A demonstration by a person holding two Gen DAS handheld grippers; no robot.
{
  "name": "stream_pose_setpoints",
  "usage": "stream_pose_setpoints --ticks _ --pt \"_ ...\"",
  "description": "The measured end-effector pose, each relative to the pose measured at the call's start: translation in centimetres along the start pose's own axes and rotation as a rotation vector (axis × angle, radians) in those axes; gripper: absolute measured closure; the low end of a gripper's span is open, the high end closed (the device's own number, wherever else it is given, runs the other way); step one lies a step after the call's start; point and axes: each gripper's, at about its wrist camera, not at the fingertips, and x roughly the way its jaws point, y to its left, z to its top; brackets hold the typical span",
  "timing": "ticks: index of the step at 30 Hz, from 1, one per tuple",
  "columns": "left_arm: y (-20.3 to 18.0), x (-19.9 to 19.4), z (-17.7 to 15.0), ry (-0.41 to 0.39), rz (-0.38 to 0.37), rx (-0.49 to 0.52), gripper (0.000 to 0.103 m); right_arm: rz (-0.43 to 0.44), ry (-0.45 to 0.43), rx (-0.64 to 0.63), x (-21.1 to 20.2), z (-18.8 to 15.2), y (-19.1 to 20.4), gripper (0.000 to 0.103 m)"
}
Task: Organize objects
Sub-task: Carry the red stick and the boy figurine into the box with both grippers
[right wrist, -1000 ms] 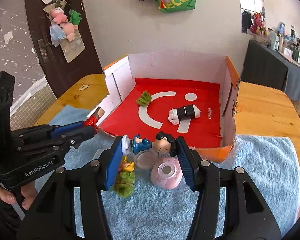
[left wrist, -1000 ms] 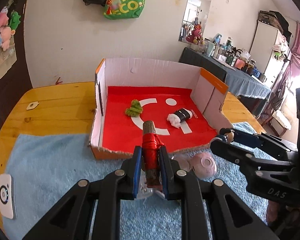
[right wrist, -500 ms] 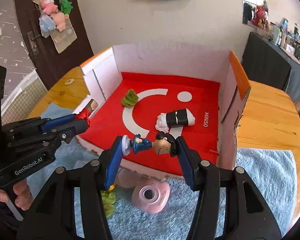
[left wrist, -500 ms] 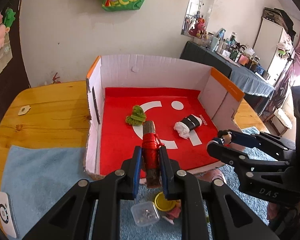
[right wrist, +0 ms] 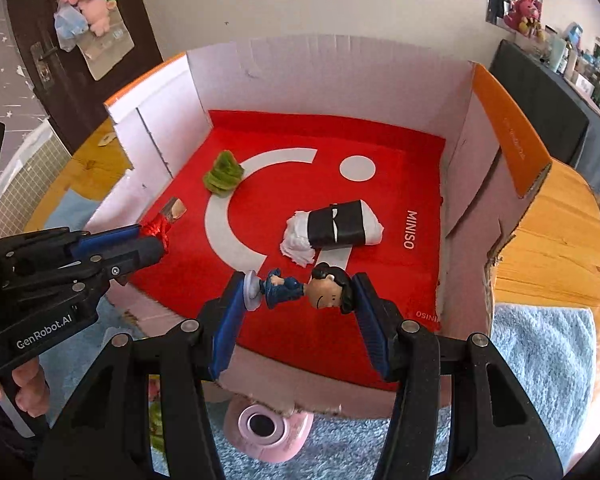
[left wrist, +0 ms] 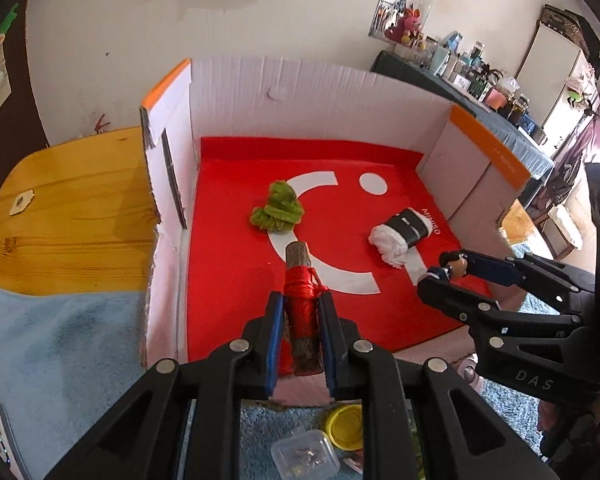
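My left gripper (left wrist: 300, 312) is shut on a wooden stick wrapped in red thread (left wrist: 300, 292), held over the front part of the box's red floor. My right gripper (right wrist: 300, 300) is shut on a small figurine with black hair and blue clothes (right wrist: 304, 290), lying sideways between the pads above the box's near edge. The cardboard box (left wrist: 284, 84) has white walls and a red lining. A green fuzzy toy (left wrist: 278, 210) and a black-and-white roll (left wrist: 406, 230) lie inside it. The right gripper (left wrist: 444, 270) also shows in the left wrist view, and the left gripper (right wrist: 156, 236) in the right wrist view.
The box stands on a wooden table (left wrist: 68, 200) partly covered by a blue towel (left wrist: 60, 352). In front of the box lie a pink round case (right wrist: 268, 432), a yellow lid (left wrist: 344, 426) and a clear small container (left wrist: 306, 456). A hand (right wrist: 24, 388) grips the left tool.
Both grippers have moved forward and down, from over the towel to over the box's front part, each still holding its object. The loose items on the towel have slid to the bottom of the views.
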Motion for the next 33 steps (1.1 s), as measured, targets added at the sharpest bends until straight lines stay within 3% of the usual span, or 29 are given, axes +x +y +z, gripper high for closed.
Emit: stream_pose_setpoints --ticks 10,33 --pt "0.6 2.1 0.3 0.048 0.011 0.005 0.085 -0.028 0.034 -0.004 1.6 0.3 -0.4 0.052" --pt "1.2 4.1 2.7 0.049 0.033 0.003 0.085 -0.036 0.007 0.024 3.3 2.5 -0.8 0.052"
